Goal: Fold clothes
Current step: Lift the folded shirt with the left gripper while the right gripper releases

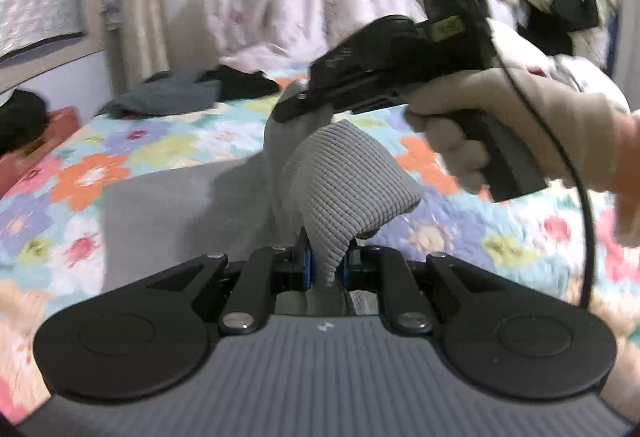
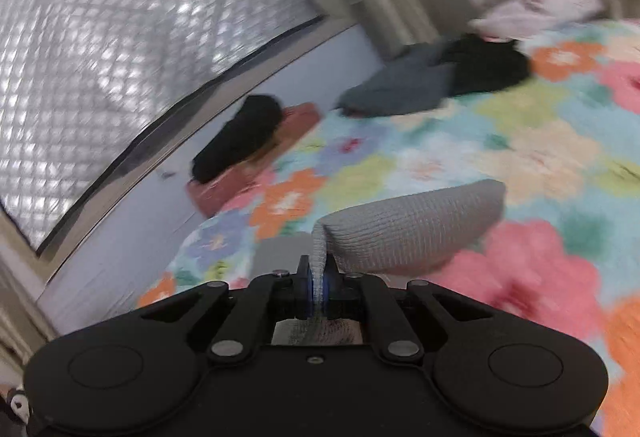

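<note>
At the bottom middle, the left gripper [image 1: 326,269] pinches the ribbed edge of a gray garment [image 1: 352,173]. The right gripper [image 1: 290,105], held by a gloved hand [image 1: 500,117] at the right, grips the same cloth higher up. A flowery bedspread [image 1: 132,153] lies underneath.

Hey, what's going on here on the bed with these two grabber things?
A person is folding clothes on a flowered bedspread. Each hand-held gripper is clamped on the ribbed edge of the same grey garment: the left one and the right one, with that edge lifted off the bed. A gloved hand holds the right gripper. Other dark clothes lie in piles near the wall.
</note>
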`<act>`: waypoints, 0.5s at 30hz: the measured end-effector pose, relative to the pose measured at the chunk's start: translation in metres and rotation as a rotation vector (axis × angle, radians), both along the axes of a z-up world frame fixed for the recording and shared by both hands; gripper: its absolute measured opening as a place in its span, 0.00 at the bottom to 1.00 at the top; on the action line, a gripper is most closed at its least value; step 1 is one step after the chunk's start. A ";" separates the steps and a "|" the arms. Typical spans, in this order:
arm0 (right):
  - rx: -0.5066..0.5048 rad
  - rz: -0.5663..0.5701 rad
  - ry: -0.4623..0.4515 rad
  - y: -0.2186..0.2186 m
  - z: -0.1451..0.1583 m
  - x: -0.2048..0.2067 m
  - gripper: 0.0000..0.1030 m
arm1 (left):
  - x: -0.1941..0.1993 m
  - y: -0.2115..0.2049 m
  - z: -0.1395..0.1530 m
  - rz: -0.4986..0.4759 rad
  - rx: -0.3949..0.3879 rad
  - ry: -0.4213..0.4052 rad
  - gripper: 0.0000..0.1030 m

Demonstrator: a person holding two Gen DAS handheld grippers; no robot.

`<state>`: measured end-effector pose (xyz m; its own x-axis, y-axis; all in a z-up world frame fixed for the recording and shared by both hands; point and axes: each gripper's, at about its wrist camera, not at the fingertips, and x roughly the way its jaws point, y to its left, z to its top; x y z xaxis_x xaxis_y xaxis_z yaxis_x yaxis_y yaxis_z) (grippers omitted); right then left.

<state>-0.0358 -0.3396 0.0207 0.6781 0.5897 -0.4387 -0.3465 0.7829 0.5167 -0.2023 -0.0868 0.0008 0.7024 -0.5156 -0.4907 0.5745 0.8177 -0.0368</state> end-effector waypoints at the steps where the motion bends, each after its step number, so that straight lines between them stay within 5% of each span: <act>1: -0.026 0.040 -0.013 0.015 0.007 0.008 0.07 | -0.002 0.009 0.003 0.045 -0.019 0.005 0.12; 5: -0.113 0.187 -0.036 0.076 0.024 0.034 0.07 | -0.011 0.041 0.011 0.233 0.014 0.032 0.12; 10: -0.186 0.310 0.041 0.145 -0.001 0.061 0.08 | -0.007 0.068 -0.005 0.339 0.015 0.142 0.12; 15: -0.095 0.393 0.031 0.147 -0.003 0.037 0.13 | 0.001 0.105 -0.015 0.382 -0.298 0.354 0.12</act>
<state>0.0012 -0.1929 0.0180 0.3947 0.7574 -0.5201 -0.6146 0.6384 0.4633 -0.2015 0.0180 -0.0139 0.6850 -0.4103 -0.6020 0.1529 0.8889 -0.4319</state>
